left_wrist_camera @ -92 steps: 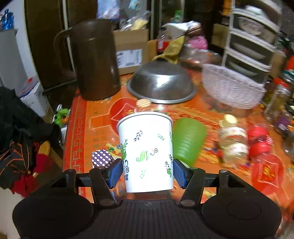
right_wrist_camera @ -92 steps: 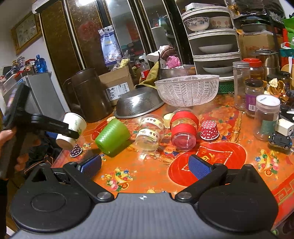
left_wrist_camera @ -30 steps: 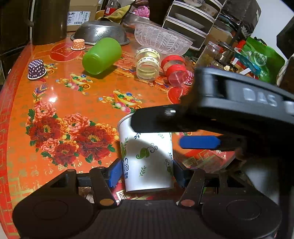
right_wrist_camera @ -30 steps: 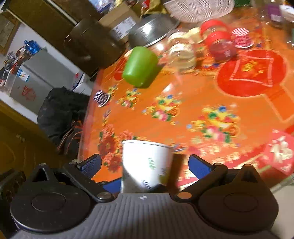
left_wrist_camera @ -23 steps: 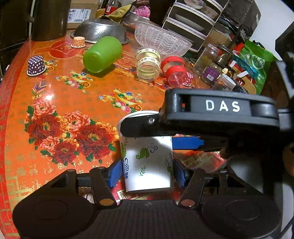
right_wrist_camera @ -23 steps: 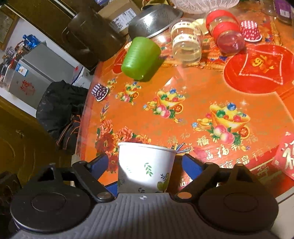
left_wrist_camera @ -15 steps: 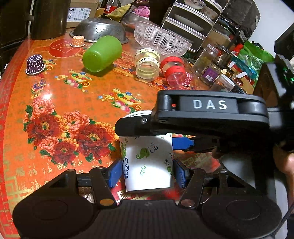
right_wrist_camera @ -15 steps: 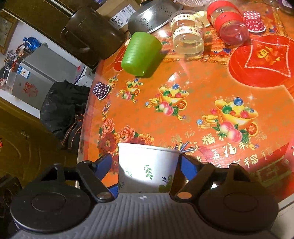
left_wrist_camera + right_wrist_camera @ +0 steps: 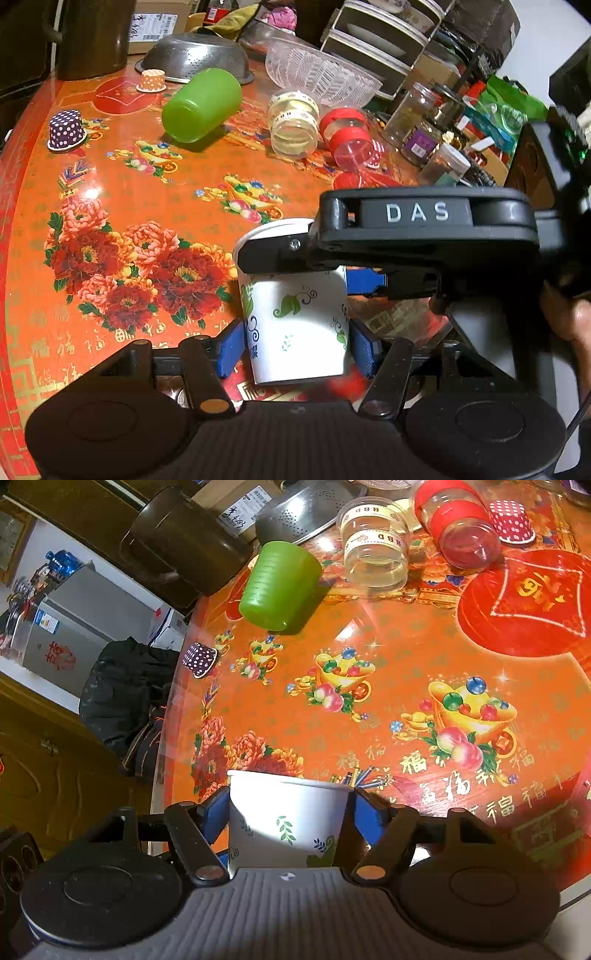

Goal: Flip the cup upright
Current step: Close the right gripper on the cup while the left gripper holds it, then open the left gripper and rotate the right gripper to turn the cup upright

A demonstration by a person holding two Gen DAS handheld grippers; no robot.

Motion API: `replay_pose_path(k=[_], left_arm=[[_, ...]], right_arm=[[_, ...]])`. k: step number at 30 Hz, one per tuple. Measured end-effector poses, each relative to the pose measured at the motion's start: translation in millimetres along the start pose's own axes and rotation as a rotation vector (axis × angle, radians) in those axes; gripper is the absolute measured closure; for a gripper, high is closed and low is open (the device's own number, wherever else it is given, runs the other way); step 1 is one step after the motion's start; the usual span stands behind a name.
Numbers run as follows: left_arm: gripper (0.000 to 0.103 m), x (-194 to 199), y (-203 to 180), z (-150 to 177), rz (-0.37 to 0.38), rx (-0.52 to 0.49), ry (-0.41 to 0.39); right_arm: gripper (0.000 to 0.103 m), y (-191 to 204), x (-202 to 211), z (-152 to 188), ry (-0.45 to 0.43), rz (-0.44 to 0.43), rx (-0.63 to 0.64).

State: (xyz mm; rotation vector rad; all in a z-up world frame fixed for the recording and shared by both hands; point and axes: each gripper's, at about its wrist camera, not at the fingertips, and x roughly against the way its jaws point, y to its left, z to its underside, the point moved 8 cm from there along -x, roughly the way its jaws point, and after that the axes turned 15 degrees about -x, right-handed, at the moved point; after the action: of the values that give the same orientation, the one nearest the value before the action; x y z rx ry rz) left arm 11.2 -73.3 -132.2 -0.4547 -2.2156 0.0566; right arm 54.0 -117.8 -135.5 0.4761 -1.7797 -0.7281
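A white paper cup (image 9: pixel 295 325) with green leaf prints sits between the blue pads of my left gripper (image 9: pixel 295 347), which is shut on it near the table's front edge. My right gripper (image 9: pixel 286 816) comes in from the right and its blue pads press both sides of the same cup (image 9: pixel 284 823) near the rim. In the left wrist view the right gripper's black body (image 9: pixel 424 229) crosses over the cup's upper part. The cup's wide rim points away from both cameras.
On the orange flowered table (image 9: pixel 110 206) lie a green cup on its side (image 9: pixel 201 105), a clear jar (image 9: pixel 293 123) and a red-banded jar (image 9: pixel 351 138). A metal colander (image 9: pixel 195 55), a mesh basket (image 9: pixel 321 75), a brown jug (image 9: pixel 184 542) and small dotted paper cups (image 9: pixel 66 131) stand behind.
My right gripper has closed in from open around the cup to pressing its sides. My left gripper has kept its hold and barely moved.
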Motion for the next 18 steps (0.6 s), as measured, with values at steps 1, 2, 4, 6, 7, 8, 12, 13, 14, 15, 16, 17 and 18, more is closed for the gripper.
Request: replay_pose_path(k=[1, 2, 4, 6, 7, 8, 12, 13, 14, 15, 16, 17, 18], left_arm=[[0.036, -0.6, -0.1, 0.7, -0.002, -0.001, 0.003], [0.035, -1.1, 0.2, 1.7, -0.003, 0.0, 0.008], [0.027, -0.4, 1.4, 2.8, 0.006, 0.007, 0.004], [0.014, 0.0, 3.5, 5.8, 0.018, 0.01, 0.01], [0.014, 0.9, 4.6, 8.2, 0.021, 0.007, 0.01], [0.014, 3.6, 6.4, 11.1, 0.019, 0.003, 0.001], [0.014, 20.2, 12.7, 23.4, 0.061, 0.018, -0.011], [0.014, 26.1, 13.5, 25.6, 0.084, 0.023, -0.026], [0.014, 32.4, 13.3, 28.5, 0.102, 0.018, -0.038], [0.014, 38.6, 13.0, 32.3, 0.106, 0.001, -0.044], [0.014, 44.1, 11.8, 36.0, 0.108, -0.026, -0.049], [0.014, 49.6, 10.0, 40.5, 0.11, -0.055, -0.053], [0.014, 54.4, 10.2, 45.2, 0.103, -0.076, -0.059]], right_arm=[[0.033, 0.4, 0.2, 0.0, 0.001, 0.003, -0.001], [0.033, 0.5, 0.3, 0.0, 0.002, 0.004, -0.003], [0.033, 0.0, 0.1, -0.2, 0.001, 0.001, -0.004], [0.033, -0.8, 0.8, 0.0, 0.002, -0.004, -0.009], [0.033, -1.1, 1.1, -0.1, 0.003, -0.007, -0.01], [0.033, -1.5, 1.5, -0.2, 0.004, -0.009, -0.013], [0.033, -3.2, 3.3, -0.6, 0.011, -0.022, -0.033], [0.033, -3.2, 3.4, -0.5, 0.012, -0.023, -0.034], [0.033, -3.0, 3.3, -0.3, 0.009, -0.023, -0.031], [0.033, -2.9, 3.1, -0.1, 0.012, -0.027, -0.034], [0.033, -3.0, 2.7, -0.1, 0.016, -0.034, -0.041], [0.033, -3.4, 3.1, -0.1, 0.02, -0.04, -0.047], [0.033, -3.5, 3.3, -0.3, 0.022, -0.043, -0.05]])
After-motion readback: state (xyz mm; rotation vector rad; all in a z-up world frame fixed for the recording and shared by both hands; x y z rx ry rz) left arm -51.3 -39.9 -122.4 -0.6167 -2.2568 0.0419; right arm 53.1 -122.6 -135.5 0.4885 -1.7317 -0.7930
